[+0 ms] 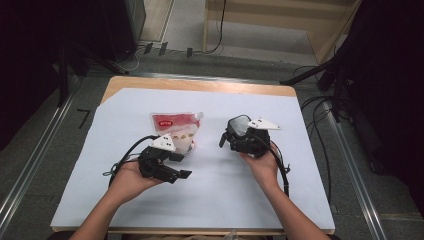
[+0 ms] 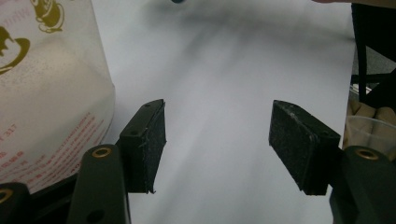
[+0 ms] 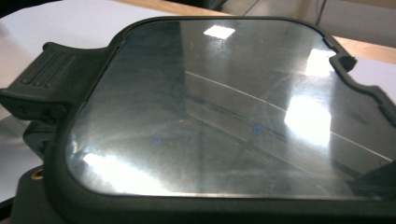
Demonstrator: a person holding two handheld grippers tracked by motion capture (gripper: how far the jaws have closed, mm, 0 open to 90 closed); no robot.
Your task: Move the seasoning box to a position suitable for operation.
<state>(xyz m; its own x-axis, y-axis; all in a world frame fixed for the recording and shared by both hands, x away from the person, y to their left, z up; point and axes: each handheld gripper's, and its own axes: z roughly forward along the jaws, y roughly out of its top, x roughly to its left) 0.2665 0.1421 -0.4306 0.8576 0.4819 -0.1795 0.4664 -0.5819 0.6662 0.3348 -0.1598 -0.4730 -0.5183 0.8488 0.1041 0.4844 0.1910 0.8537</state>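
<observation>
A clear pouch [image 1: 175, 131] with a red label and white contents lies on the white sheet left of centre. My left gripper [image 1: 182, 166] sits just in front of it, tilted toward the right. In the left gripper view its jaws [image 2: 217, 140] stand open over bare sheet, with the pouch [image 2: 46, 93] beside the left jaw. My right gripper [image 1: 234, 136] is raised above the sheet right of centre and is shut on a black-framed lid [image 1: 239, 125] with a glossy clear pane. That lid [image 3: 210, 116] lies across the right gripper view close to the camera and hides the jaws.
The white sheet [image 1: 210, 200] covers a wooden table [image 1: 200, 85]. A clear plastic cup [image 2: 371, 133] stands at the table's near edge. Cables and dark stands crowd the floor around the table [image 1: 320, 125].
</observation>
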